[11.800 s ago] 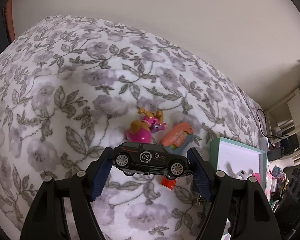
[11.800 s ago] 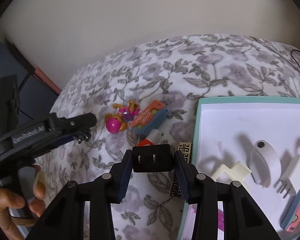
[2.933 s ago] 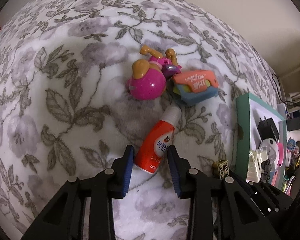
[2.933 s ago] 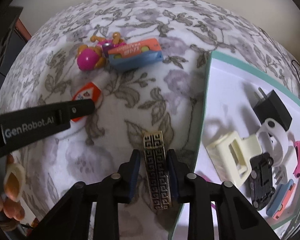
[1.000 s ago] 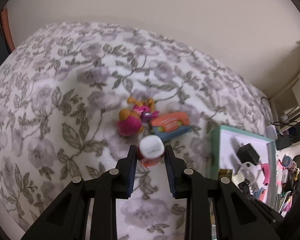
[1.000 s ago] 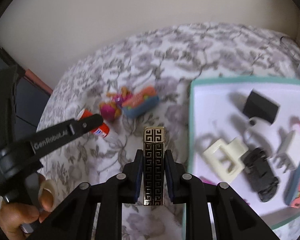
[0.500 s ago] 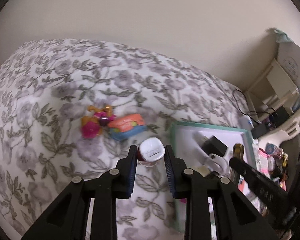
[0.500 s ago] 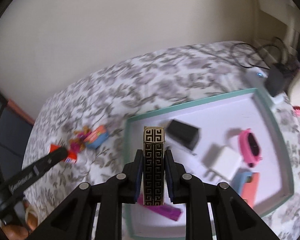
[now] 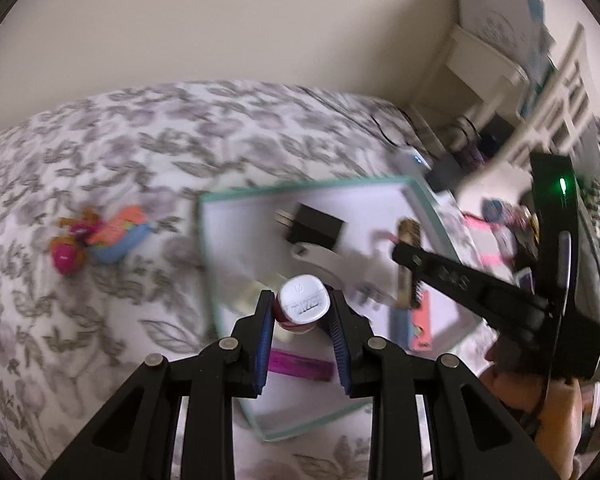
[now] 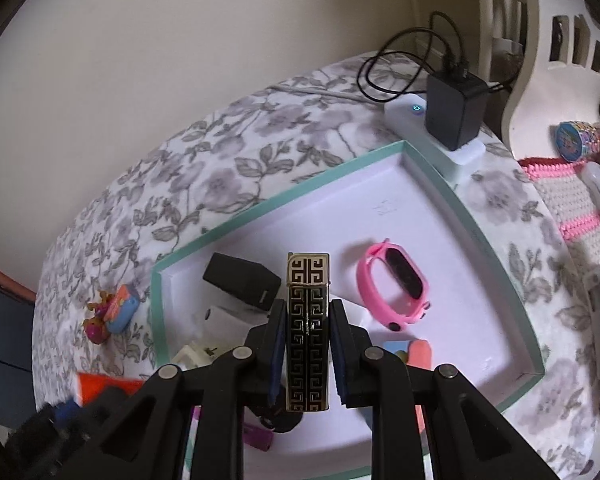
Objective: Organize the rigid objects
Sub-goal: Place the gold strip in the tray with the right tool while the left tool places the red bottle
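My left gripper [image 9: 300, 316] is shut on a red tube with a white cap [image 9: 303, 300] and holds it above the near-left part of the teal-rimmed white tray [image 9: 424, 194]. My right gripper [image 10: 307, 334] is shut on a black and gold patterned lighter [image 10: 308, 320] above the middle of the same tray [image 10: 284, 196]. The right gripper and lighter also show in the left wrist view [image 9: 407, 268]. In the tray lie a black charger [image 10: 240, 282], a pink watch [image 10: 396, 282], a white clip and several other small items.
A pink toy figure [image 9: 66, 256] and an orange and blue toy [image 9: 118, 230] lie on the floral bedspread left of the tray. A white power strip with a black adapter [image 10: 454, 110] sits behind the tray. Shelves and clutter stand at the right.
Both grippers have moved right with their loads and now hang over the tray. The toys on the bedspread have slid further left in both views.
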A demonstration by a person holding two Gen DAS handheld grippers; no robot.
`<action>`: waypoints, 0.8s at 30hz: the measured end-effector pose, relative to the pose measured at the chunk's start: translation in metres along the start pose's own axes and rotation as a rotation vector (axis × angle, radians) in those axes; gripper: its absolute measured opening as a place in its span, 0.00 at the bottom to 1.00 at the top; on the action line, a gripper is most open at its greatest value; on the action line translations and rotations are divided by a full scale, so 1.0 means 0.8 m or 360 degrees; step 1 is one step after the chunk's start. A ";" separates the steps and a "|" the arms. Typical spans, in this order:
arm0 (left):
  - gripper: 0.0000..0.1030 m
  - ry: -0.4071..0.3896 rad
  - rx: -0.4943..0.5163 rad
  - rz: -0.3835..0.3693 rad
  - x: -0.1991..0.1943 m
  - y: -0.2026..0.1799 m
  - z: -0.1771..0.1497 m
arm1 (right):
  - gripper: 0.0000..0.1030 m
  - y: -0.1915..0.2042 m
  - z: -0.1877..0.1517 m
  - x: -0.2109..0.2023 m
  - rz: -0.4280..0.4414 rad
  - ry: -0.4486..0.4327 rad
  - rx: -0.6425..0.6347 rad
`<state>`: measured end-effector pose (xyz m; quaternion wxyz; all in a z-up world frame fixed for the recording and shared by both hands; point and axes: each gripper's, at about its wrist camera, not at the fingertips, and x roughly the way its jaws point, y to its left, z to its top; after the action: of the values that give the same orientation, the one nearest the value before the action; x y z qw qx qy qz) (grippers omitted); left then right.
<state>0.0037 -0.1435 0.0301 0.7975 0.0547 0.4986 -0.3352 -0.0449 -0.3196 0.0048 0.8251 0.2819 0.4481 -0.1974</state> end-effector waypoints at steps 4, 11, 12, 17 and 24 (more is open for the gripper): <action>0.27 0.0060 0.0037 -0.0006 0.018 -0.010 -0.005 | 0.22 0.000 -0.002 0.004 0.0005 0.0026 -0.0016; 0.27 0.0139 -0.0005 0.0081 0.054 0.011 -0.009 | 0.22 0.012 -0.012 0.029 -0.0008 0.0134 -0.0086; 0.27 0.0148 -0.0037 0.0070 0.057 0.016 -0.010 | 0.22 0.013 -0.013 0.032 -0.0007 0.0147 -0.0097; 0.27 0.0170 -0.0147 0.0049 0.066 0.037 -0.011 | 0.22 0.017 -0.017 0.039 -0.0010 0.0174 -0.0122; 0.28 0.0150 -0.0179 0.0025 0.062 0.039 -0.009 | 0.23 0.023 -0.016 0.040 -0.0047 0.0177 -0.0152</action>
<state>0.0308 -0.1405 -0.0225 0.7775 0.0296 0.5533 -0.2974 -0.0258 -0.2995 -0.0231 0.8084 0.2460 0.5063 -0.1720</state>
